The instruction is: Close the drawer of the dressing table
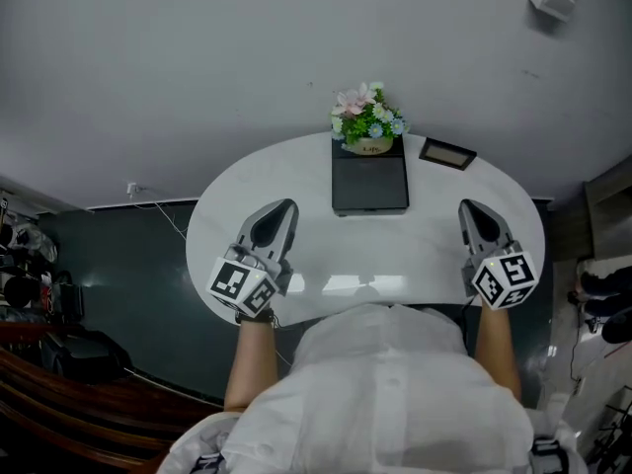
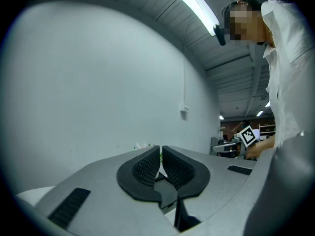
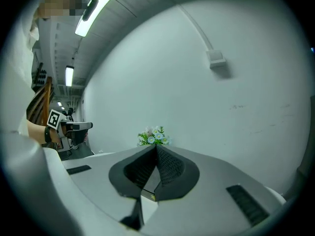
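Note:
The white oval dressing table [image 1: 296, 181] stands against a pale wall. No drawer shows in any view; my body hides the table's front edge. My left gripper [image 1: 281, 208] hangs over the table's front left, and its jaws [image 2: 161, 149] are shut with nothing between them. Over the front right, my right gripper [image 1: 472, 208] is also shut and empty [image 3: 156, 147]. Both point toward the wall. Each gripper view catches the other gripper's marker cube off to the side: the right one's [image 2: 248, 134] and the left one's [image 3: 55, 118].
A small pot of flowers [image 1: 367, 117] sits on a black box [image 1: 369, 181] at the table's back middle, with a small dark frame [image 1: 446, 153] to its right. A wall socket [image 1: 130, 188] with a cable lies left of the table. Cluttered shelves [image 1: 25, 275] line the far left.

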Tool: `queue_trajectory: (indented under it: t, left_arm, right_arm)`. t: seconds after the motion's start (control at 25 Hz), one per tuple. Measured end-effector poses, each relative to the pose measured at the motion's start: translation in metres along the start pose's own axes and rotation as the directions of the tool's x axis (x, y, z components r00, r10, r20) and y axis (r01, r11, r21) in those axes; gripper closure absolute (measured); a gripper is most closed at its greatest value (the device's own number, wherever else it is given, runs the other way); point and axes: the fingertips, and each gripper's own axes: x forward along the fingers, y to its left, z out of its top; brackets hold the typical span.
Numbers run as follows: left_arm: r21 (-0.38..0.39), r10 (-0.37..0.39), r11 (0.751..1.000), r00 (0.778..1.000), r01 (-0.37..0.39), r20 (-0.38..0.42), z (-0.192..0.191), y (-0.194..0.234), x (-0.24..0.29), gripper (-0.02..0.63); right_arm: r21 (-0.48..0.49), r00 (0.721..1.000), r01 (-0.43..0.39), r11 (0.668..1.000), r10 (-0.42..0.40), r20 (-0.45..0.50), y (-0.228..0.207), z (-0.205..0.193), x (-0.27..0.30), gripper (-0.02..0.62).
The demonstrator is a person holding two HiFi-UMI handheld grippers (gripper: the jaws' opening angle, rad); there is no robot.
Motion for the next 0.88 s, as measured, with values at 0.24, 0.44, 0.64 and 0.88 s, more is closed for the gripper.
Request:
queue_trajectory:
  t: [0.24,0.44,0.64,0.88]
  left_arm:
    - [0.010,0.015,1.000,1.000,-0.015,0.012,0.005,-0.002,-0.003,0.581]
    - [0.002,0.016,1.000,1.000,-0.016,0.010,0.002,-0.008,-0.001,0.582]
    - [-0.003,0.013,1.000,1.000,-0.013,0.020,-0.001,-0.017,0.003,0.581]
    - [-0.008,0.017,1.000,0.999,-0.017,0.035,-0.001,-0.035,0.012,0.581]
  right_arm:
    - [-0.046,1.000,-0.007,0.999,0.007,0.009,-0.001,0.008,-0.006,0.586]
    - [-0.071,1.000,-0.005,0.997,0.005,0.005,-0.004,0.008,-0.013,0.586]
    - [-0.082,1.000,0.004,0.997,-0.004,0.007,-0.011,0.007,-0.023,0.586]
    - [-0.105,1.000,0.005,0.994,-0.004,0.006,-0.026,0.010,-0.039,0.586]
